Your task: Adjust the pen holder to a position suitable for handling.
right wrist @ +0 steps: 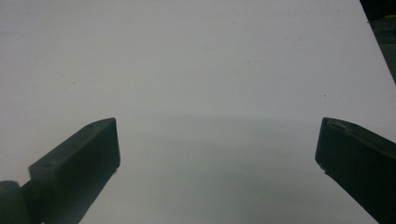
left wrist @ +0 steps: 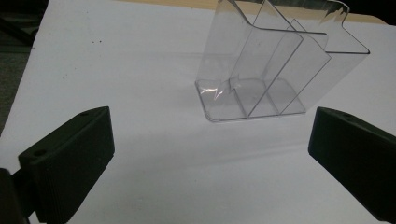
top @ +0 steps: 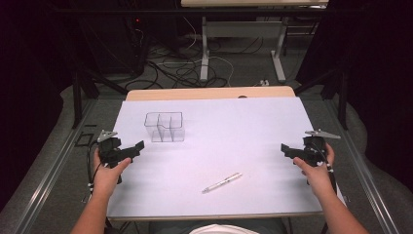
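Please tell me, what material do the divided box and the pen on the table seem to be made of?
The divided box looks like clear hard plastic, glossy: the table shows through its walls, and its edges catch highlights. The pen looks silvery or white with a smooth sheen, perhaps metal or plastic; it is too small to tell.

You had a flat white sheet [top: 253, 131] spread over the light wooden table [top: 209, 92]. A clear plastic box with thin walls inside [top: 165, 126] stood upright on the far left part of the sheet. Up close, the clear plastic box [left wrist: 275, 65] had three or so slots. A silver and white pen [top: 222, 183] lay on the sheet near your edge, well apart from the box. Behind your table, dark cables [top: 170, 73] lay tangled on the grey floor by another table's white legs [top: 204, 48].
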Action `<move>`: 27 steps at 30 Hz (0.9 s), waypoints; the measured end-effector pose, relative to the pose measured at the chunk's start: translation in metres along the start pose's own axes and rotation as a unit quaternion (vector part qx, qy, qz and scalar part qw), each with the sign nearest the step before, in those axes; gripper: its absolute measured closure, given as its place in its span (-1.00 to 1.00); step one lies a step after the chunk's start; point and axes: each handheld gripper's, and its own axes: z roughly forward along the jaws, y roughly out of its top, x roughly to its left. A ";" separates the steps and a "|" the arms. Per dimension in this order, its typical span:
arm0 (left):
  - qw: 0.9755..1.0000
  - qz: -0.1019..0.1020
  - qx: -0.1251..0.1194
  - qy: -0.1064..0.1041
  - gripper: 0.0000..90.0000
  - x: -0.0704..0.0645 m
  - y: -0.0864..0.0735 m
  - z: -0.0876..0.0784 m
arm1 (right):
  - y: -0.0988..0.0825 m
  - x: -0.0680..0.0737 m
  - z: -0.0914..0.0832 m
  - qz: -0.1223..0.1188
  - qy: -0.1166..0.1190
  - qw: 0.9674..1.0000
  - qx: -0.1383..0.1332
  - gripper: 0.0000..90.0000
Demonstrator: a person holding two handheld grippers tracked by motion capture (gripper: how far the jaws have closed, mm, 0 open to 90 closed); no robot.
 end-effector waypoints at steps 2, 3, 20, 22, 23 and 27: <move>1.000 -0.009 0.010 -0.004 -0.91 0.000 0.002 0.000 | -0.001 0.003 -0.001 -0.001 0.002 1.000 -0.006 -1.00; 1.000 -0.007 0.006 -0.003 -0.91 -0.001 0.003 0.000 | 0.000 0.004 -0.002 -0.004 0.002 1.000 -0.007 -1.00; 0.999 -0.032 -0.018 0.038 -0.65 -0.001 0.020 -0.005 | 0.002 0.014 -0.002 -0.032 -0.004 0.999 -0.025 -1.00; 0.998 -0.034 -0.019 0.039 -0.65 -0.001 0.022 -0.005 | 0.001 0.015 -0.002 -0.030 -0.005 0.999 -0.024 -0.99; 0.998 -0.034 -0.022 0.043 -0.65 -0.001 0.025 -0.005 | 0.001 0.015 -0.001 -0.029 -0.006 0.999 -0.022 -0.98; 0.998 -0.027 -0.032 0.051 -0.59 -0.001 0.035 -0.007 | 0.000 0.015 0.003 -0.029 -0.007 0.999 -0.013 -0.93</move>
